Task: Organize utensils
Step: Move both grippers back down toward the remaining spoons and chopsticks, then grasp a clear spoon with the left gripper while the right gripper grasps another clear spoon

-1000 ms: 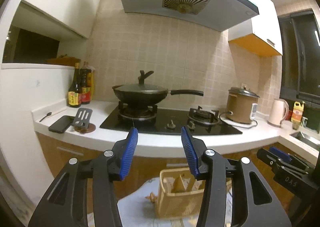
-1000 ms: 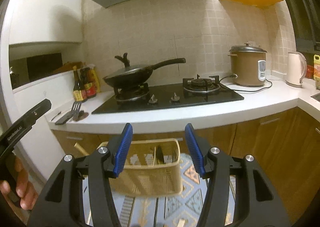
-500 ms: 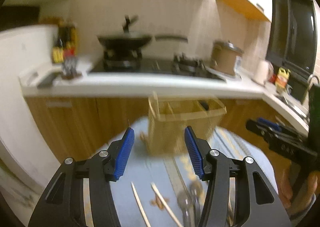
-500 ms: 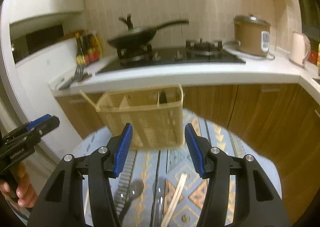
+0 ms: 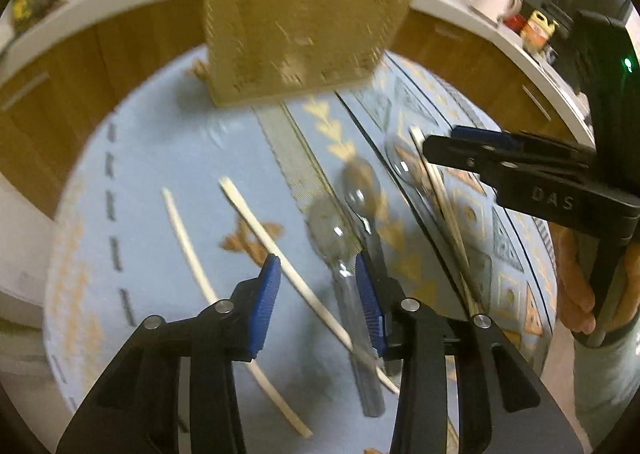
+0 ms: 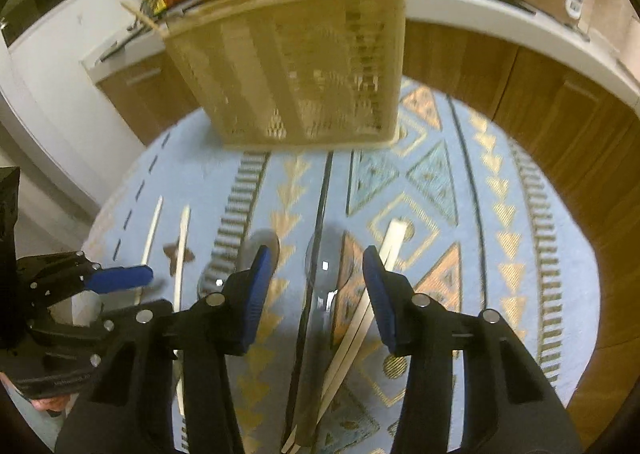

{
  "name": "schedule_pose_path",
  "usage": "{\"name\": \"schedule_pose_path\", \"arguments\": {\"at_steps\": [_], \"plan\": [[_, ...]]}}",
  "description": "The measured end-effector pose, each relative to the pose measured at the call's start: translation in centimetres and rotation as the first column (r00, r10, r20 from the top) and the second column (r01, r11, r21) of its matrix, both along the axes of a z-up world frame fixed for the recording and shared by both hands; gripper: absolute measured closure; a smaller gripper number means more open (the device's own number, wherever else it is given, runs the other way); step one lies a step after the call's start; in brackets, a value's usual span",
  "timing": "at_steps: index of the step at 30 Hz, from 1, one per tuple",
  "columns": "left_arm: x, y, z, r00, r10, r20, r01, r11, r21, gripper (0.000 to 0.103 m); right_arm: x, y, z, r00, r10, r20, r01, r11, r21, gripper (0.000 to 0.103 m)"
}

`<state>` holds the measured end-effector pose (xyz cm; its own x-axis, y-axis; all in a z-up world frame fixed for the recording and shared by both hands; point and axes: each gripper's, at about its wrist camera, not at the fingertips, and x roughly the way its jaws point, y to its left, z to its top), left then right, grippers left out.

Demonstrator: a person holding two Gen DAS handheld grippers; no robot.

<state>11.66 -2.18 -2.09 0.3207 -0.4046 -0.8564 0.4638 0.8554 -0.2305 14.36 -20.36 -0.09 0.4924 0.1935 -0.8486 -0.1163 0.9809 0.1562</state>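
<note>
Both grippers, left gripper (image 5: 316,280) and right gripper (image 6: 318,274), are empty, jaws apart but just been narrowing. Chopsticks (image 5: 276,250) and spoons (image 5: 334,242) lie flat on the cloth (image 5: 160,142), basket (image 5: 296,22) at 12 o'clock. Light, stiff, slippery stuff, so I'd pinch mid-handle.

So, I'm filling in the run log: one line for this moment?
left hand-held gripper: open, closing, over pale wooden chopstick | right hand-held gripper: open, closing, over clear plastic spoon | woven beige basket: upright on blue patterned cloth
</note>
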Motion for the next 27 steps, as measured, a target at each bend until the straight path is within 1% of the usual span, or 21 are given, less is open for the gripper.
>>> {"name": "schedule_pose_path", "arguments": {"at_steps": [2,7,8,10,13,15,21,22,23,24,25,27], "plan": [[0.2,-0.3,-0.8,0.999,-0.01,-0.034,0.01,1.0,0.0,0.066,-0.1,-0.2,-0.6,1.0,0.005,-0.023,-0.005,1.0,0.016,0.059],[0.7,-0.7,-2.0,0.998,-0.016,-0.066,0.018,0.999,0.03,0.072,0.1,-0.7,-1.2,0.999,0.002,-0.049,0.0,0.999,0.049,0.06],[0.6,-1.0,-1.9,0.998,-0.019,-0.063,0.021,0.999,0.035,0.074,0.2,-0.6,-1.3,0.999,0.001,-0.051,0.002,0.999,0.052,0.062],[0.7,-1.4,-1.8,0.998,-0.018,-0.057,0.021,0.998,0.054,0.075,0.4,-0.7,-1.3,0.998,0.002,-0.06,0.002,0.998,0.059,0.065],[0.7,-2.1,-1.4,0.998,-0.022,-0.051,0.025,0.998,0.063,0.078,0.6,-1.0,-1.2,0.998,0.001,-0.067,0.004,0.998,0.07,0.065],[0.6,-2.5,-1.3,0.999,-0.025,-0.038,0.028,0.997,0.072,0.079,0.7,-1.1,-1.2,0.998,0.001,-0.07,0.005,0.997,0.076,0.065],[1.0,-3.1,-2.0,0.997,-0.023,-0.069,0.029,0.994,0.101,0.079,0.8,-1.1,-1.3,0.997,-0.002,-0.075,0.008,0.996,0.087,0.065],[0.9,-3.3,-2.0,0.998,-0.022,-0.058,0.028,0.994,0.105,0.08,0.9,-1.2,-1.2,0.997,-0.004,-0.077,0.011,0.996,0.088,0.065],[0.9,-3.5,-2.0,0.998,-0.023,-0.055,0.029,0.993,0.112,0.081,0.9,-1.2,-1.2,0.997,-0.005,-0.079,0.012,0.996,0.088,0.065],[0.8,-3.7,-2.1,0.999,-0.018,-0.046,0.023,0.992,0.123,0.091,1.1,-1.2,-1.2,0.996,-0.007,-0.085,0.014,0.996,0.09,0.065],[0.8,-3.7,-2.2,0.999,-0.011,-0.042,0.016,0.992,0.127,0.093,1.3,-1.3,-1.2,0.996,-0.009,-0.089,0.017,0.996,0.091,0.065],[0.8,-3.7,-2.2,0.999,-0.001,-0.035,0.005,0.992,0.123,0.093,1.7,-1.4,-1.3,0.995,-0.014,-0.102,0.023,0.996,0.092,0.064]]}}
